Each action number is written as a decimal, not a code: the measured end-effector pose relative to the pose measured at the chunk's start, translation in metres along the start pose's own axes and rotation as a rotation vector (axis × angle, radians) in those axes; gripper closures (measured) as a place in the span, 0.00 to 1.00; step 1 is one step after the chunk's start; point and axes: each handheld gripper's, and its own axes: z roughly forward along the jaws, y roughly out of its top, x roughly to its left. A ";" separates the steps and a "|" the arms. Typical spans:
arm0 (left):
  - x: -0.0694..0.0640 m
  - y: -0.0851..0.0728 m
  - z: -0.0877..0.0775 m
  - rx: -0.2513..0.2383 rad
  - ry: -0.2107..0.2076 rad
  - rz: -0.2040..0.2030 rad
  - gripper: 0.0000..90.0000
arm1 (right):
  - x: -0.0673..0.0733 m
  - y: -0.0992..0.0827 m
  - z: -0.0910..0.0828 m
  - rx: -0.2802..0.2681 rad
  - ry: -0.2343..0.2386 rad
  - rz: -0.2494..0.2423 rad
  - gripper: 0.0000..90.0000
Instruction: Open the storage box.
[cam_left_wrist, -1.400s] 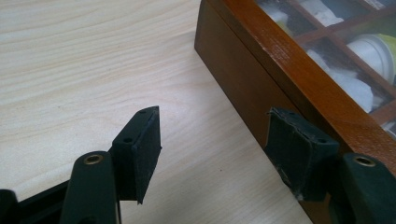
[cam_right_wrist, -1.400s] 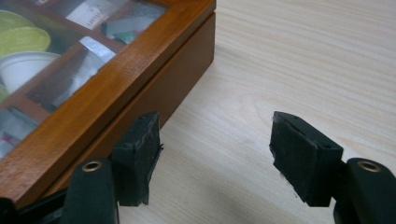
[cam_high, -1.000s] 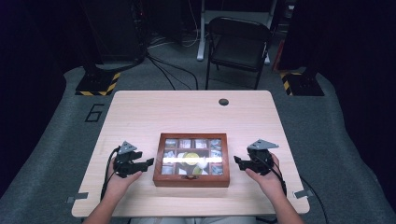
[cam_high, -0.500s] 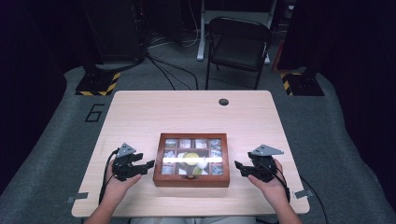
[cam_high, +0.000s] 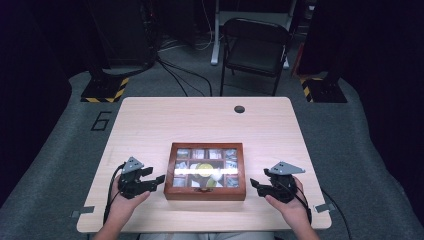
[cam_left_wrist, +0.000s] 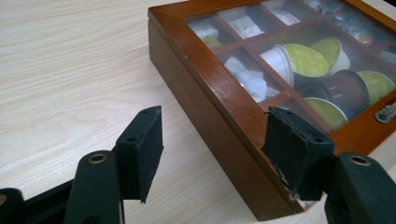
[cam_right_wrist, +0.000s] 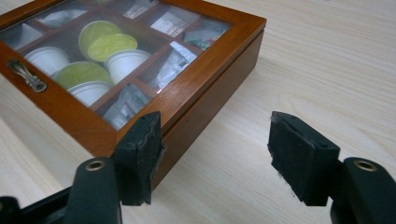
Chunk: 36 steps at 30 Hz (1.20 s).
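The left gripper (cam_high: 159, 178) hovers just beside the left end of a wooden box (cam_high: 205, 194), its jaws apart after closing a little and clamped on nothing; in the left gripper view one pad (cam_left_wrist: 296, 150) stands over the box's near corner, the other over bare table. The right gripper (cam_high: 255, 184) mirrors it at the box's right end, jaws likewise apart after closing slightly and holding nothing, 1 pad (cam_right_wrist: 140, 154) in front of the box's corner in its own view. The box sits shut near the front middle of the light wooden table (cam_high: 150, 120), between the 2 hands. Through its glass lid (cam_right_wrist: 107, 51) show green-topped capsules (cam_left_wrist: 306, 59), white pods and sachets in compartments, with a small metal handle (cam_right_wrist: 25, 74) on the front edge.
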 end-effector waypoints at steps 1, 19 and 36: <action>-0.002 -0.001 -0.001 -0.003 0.003 -0.001 0.42 | 0.001 -0.001 0.000 0.000 0.001 -0.011 0.39; -0.022 -0.012 -0.007 0.012 -0.027 0.043 0.42 | 0.025 -0.006 0.001 0.009 0.103 -0.048 0.36; -0.037 -0.021 -0.006 0.024 -0.056 0.054 0.42 | 0.038 -0.013 0.011 0.069 0.138 -0.078 0.36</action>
